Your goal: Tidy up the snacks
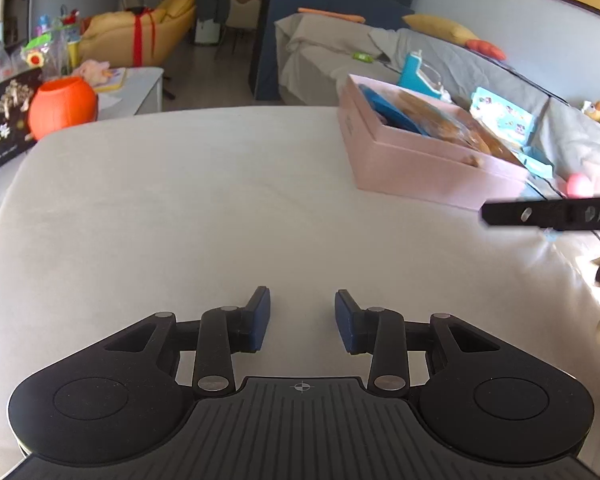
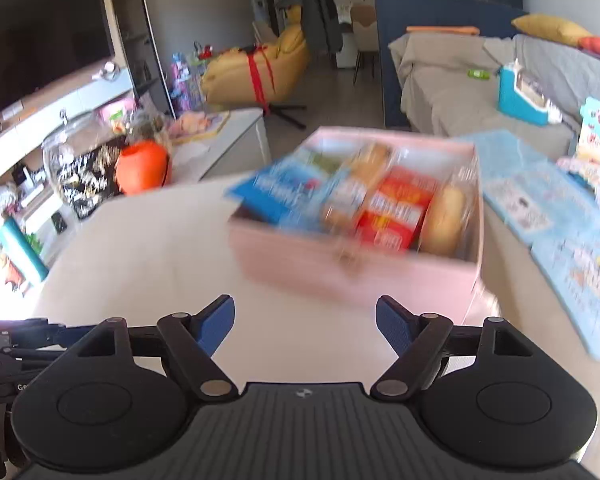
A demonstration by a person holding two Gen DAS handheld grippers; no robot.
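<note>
A pink open box [image 2: 340, 276] stands on the white table [image 2: 152, 256], blurred, just ahead of my right gripper [image 2: 306, 302]. Inside lie a blue packet [image 2: 276, 192], a red packet [image 2: 396, 208] and wrapped bread rolls [image 2: 444, 216]. The right gripper is open with nothing between its blue pads. In the left wrist view the same pink box [image 1: 420, 164] sits at the table's far right. My left gripper [image 1: 302, 294] hovers over bare table [image 1: 200, 220], jaws apart by a narrow gap, holding nothing. A black bar of the other tool [image 1: 548, 212] pokes in from the right.
An orange pumpkin-shaped pot [image 1: 62, 106] and a black printed bag [image 1: 4, 120] sit beyond the table's left edge. Blue printed mats [image 2: 560, 240] lie right of the box. A grey covered sofa [image 1: 440, 52] and a yellow armchair [image 2: 252, 72] stand behind.
</note>
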